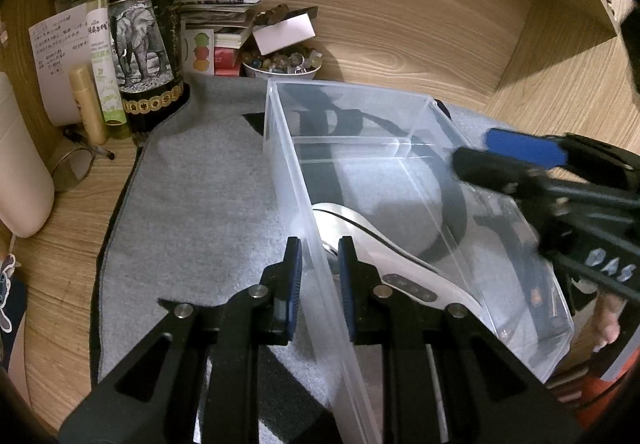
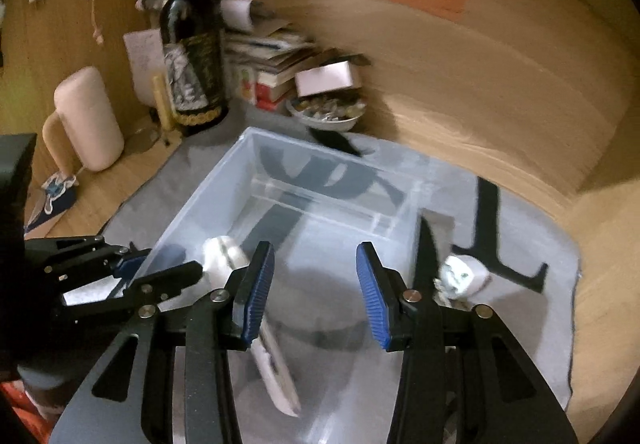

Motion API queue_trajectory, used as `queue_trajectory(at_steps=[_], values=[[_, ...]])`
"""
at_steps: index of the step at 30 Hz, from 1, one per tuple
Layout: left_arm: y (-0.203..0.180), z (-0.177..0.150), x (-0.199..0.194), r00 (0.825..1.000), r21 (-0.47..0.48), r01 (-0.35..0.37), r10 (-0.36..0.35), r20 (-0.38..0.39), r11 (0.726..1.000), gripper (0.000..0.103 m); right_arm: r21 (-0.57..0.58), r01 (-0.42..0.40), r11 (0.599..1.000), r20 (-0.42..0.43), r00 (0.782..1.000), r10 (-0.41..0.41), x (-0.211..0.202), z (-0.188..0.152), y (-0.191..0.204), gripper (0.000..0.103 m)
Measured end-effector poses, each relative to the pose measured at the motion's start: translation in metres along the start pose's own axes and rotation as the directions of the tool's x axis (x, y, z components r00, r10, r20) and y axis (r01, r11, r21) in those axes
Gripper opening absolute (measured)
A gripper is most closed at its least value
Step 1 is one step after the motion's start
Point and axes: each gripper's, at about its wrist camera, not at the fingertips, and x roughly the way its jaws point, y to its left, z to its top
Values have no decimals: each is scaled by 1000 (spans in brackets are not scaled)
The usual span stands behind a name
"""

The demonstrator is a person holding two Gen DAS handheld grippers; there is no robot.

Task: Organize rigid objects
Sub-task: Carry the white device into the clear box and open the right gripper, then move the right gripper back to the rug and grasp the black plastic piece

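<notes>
A clear plastic bin with a divider stands on a grey mat. A white handheld device with buttons lies inside its near compartment; it also shows in the right wrist view. My left gripper straddles the bin's left wall, pads on either side, a small gap showing. My right gripper is open and empty above the bin. It shows at the right in the left wrist view. A small white skull-like object lies on the mat right of the bin.
A dark wine bottle, tubes, a pale bottle, stacked papers and a bowl of stones crowd the back left. Wooden walls enclose the desk. Black markings show on the mat at the right.
</notes>
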Motion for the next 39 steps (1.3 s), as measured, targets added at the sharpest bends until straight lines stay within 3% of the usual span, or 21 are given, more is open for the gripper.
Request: queue_trajectory(at_steps=[5,8,14,21,30,39], values=[[0,0,0,1000,0,1,-1,-1,1000,19,86,73,994,72,994,-79,-30,-11,-26,69],[-1,0,1,1000,1,1,-1,-2,1000,19,146,120,982,96,986,-135,-46,-22,-44,78],[0,0,1,1000,5,1,-1,-4,1000,19,274,274,922,82,948,-307,-75,-53,-85,81],[1,1,1,1000,7,1,-1,-7,1000,18,384,370,846,-26,920,-390,-80,-93,-124,81],[3,-2,-2,1000,23,-4,5,-14,1000,18,466,363,807,-163,931,-325,-72,-149,-141,80],[2,-4,-5,1000,30,-14,14,-14,999,18,462,298,835,-247,948,-202,-50,-175,-130,41]])
